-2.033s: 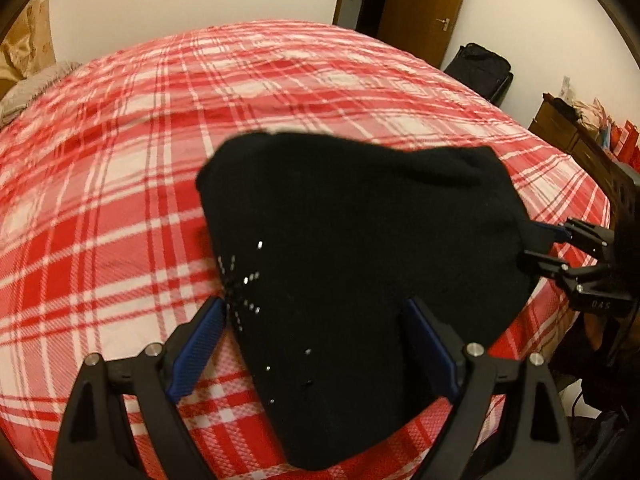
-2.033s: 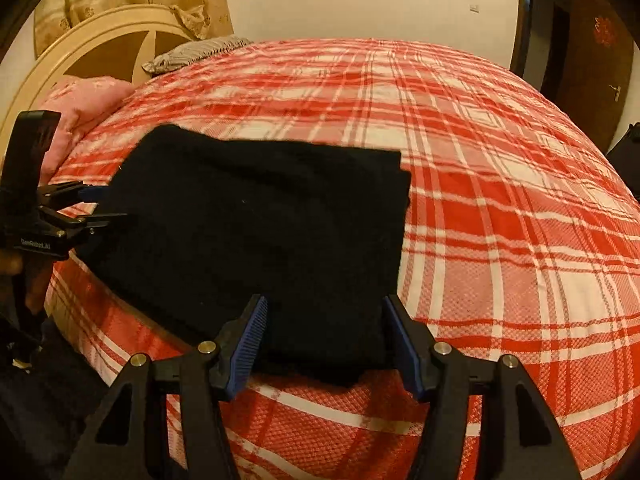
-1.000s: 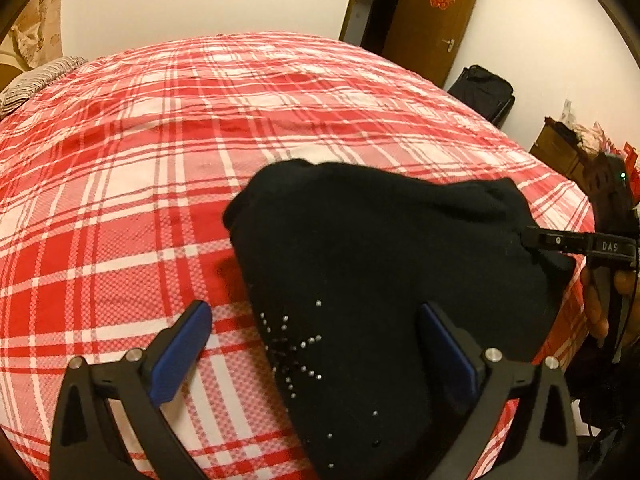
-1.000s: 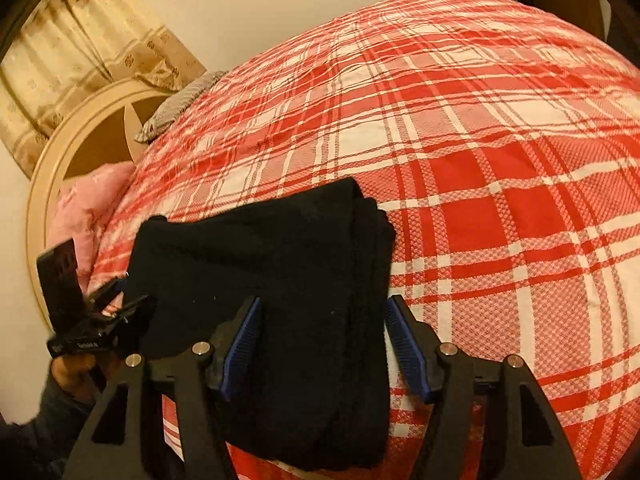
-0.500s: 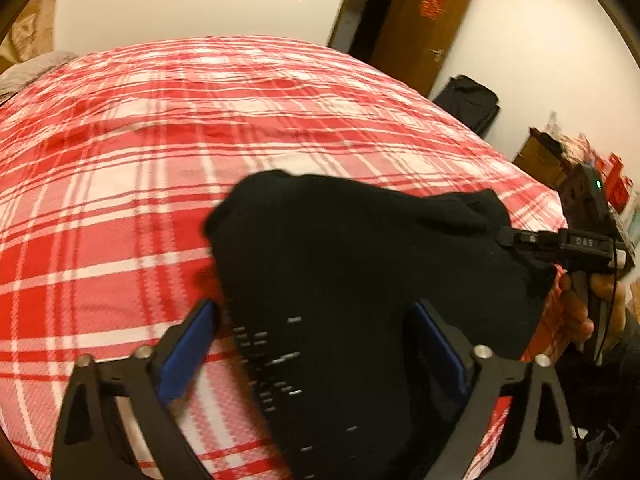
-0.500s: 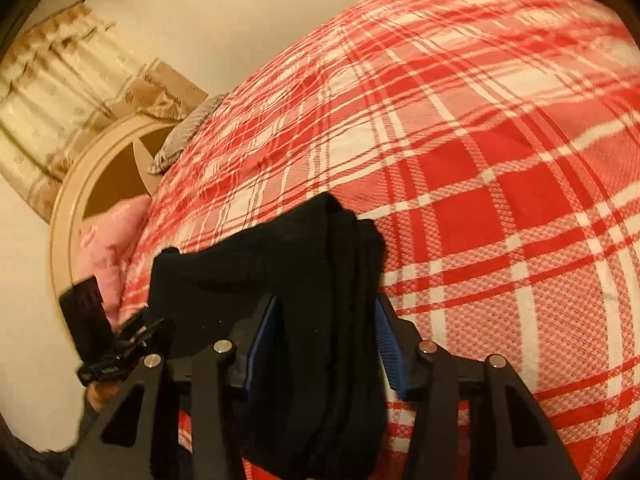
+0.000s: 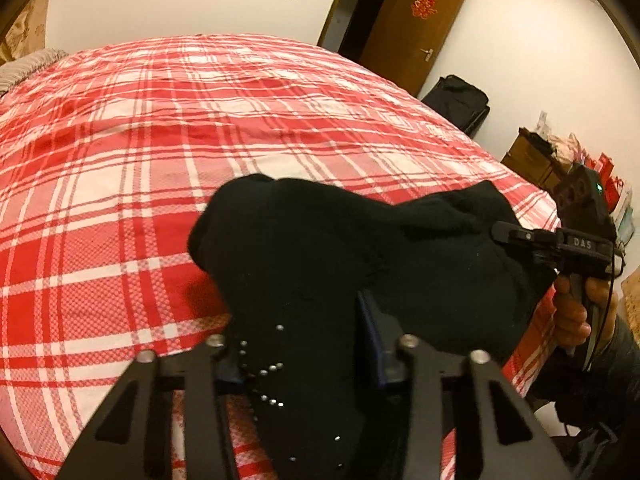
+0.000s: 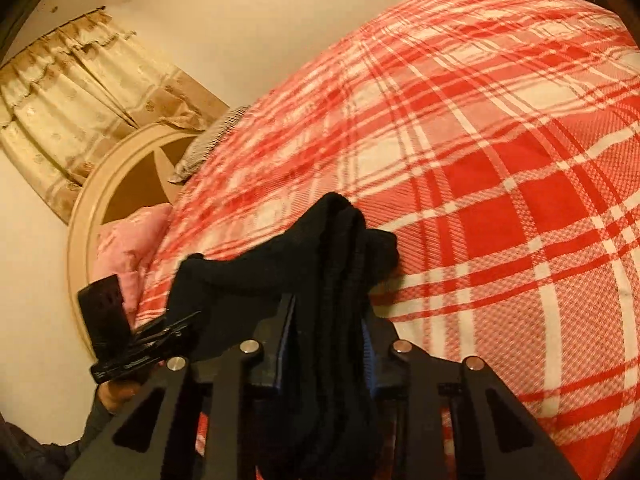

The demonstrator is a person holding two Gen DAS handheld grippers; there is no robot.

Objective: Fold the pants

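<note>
Both claws are closing on the black knitted pants point(image 7: 320, 264), which lie folded in a thick bundle near the front edge of the red and white checked bed cover point(image 7: 160, 128); the left gripper point(image 7: 304, 344) has the end with small silver studs between its blue pads, and the cloth already bunches there; the right gripper point(image 8: 326, 344) pinches the other end, where several stacked layers stand between its narrow jaws. In the left wrist view the right gripper appears at the far side of the bundle, held by a hand point(image 7: 572, 316); in the right wrist view the left gripper is seen low at the left side.

The step in hand seems to be the taking of both ends for a further fold. To do it well, each claw should catch all layers together, not only the top one; the two ends should rise at the same moment and level, so the bundle does not open; the lift should be slow, because the knit is soft and can slip. Behind the bed stand a brown wooden door point(image 7: 408, 28) and a cream round headboard point(image 8: 104, 184).
</note>
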